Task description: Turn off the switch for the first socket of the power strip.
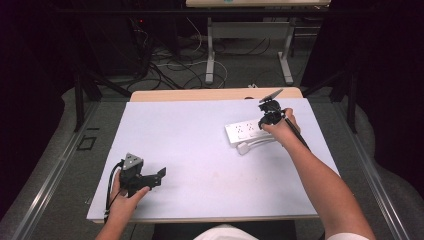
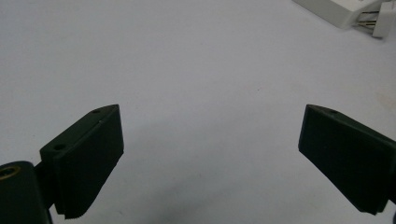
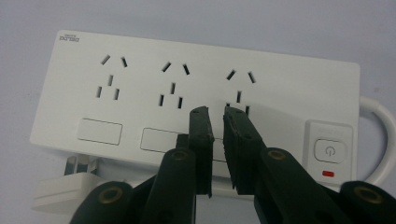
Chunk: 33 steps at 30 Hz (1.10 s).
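A white power strip (image 1: 246, 130) with three socket sets lies at the right of the pale sheet, and its white plug (image 1: 243, 148) rests just in front of it. My right gripper (image 1: 265, 122) hovers over the strip's right end. In the right gripper view the strip (image 3: 140, 74) spans the frame, and my right gripper (image 3: 217, 114) has its jaws almost together, holding nothing, above the third socket set. The plug (image 3: 58, 192) sits at the lower left. My left gripper (image 1: 159, 177) rests near the front left, wide open (image 2: 211, 112) over bare sheet.
The strip's power button (image 3: 329, 150) with a red light (image 3: 328, 174) is right of the jaws, and its white cable (image 3: 380, 114) loops off the right end. The sheet (image 1: 200, 150) covers the wooden table (image 1: 200, 94). The strip's corner (image 2: 334, 7) shows far off.
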{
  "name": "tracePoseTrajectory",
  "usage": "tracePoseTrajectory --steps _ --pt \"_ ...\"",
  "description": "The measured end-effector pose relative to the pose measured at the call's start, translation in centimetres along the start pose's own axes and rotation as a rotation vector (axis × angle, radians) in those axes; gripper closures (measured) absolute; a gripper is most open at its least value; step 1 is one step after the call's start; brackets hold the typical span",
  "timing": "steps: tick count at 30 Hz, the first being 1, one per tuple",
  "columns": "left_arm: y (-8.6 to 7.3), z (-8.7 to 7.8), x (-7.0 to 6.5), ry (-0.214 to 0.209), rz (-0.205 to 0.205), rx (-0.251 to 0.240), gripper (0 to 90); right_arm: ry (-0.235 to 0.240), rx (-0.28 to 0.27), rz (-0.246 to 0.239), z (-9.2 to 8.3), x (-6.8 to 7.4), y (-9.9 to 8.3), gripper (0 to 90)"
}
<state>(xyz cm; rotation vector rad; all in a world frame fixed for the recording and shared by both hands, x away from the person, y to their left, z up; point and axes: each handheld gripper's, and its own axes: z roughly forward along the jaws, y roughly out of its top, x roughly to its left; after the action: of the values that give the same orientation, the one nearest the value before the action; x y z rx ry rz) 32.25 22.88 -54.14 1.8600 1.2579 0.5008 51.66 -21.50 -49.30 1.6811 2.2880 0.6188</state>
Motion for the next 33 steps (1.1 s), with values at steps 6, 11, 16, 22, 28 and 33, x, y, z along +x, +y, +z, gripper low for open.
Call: tracePoseTrajectory --steps 6,11,16,22,28,33 --pt "0.0 0.1 0.1 -0.001 -0.005 0.0 6.5 0.017 -0.048 -0.014 -0.4 -0.2 0.0 69.8" --pt "0.1 0.2 0.0 -0.003 -0.005 0.003 6.5 0.036 -0.076 -0.03 -0.6 -0.2 0.1 63.9" --pt "0.1 0.3 0.0 -0.004 -0.005 0.001 6.5 0.047 -0.134 -0.098 -0.9 -0.1 0.1 55.8" --pt "0.2 0.5 0.0 -0.009 0.001 0.008 6.5 0.04 -0.193 -0.174 -1.3 0.3 0.0 48.7" --pt "0.2 0.5 -0.1 -0.012 -0.005 0.007 6.5 0.016 -0.229 -0.226 -1.9 0.3 -0.1 43.2" --pt "0.2 0.5 -0.1 -0.011 -0.004 0.007 6.5 -0.018 -0.234 -0.27 -2.6 0.2 -0.2 42.0"
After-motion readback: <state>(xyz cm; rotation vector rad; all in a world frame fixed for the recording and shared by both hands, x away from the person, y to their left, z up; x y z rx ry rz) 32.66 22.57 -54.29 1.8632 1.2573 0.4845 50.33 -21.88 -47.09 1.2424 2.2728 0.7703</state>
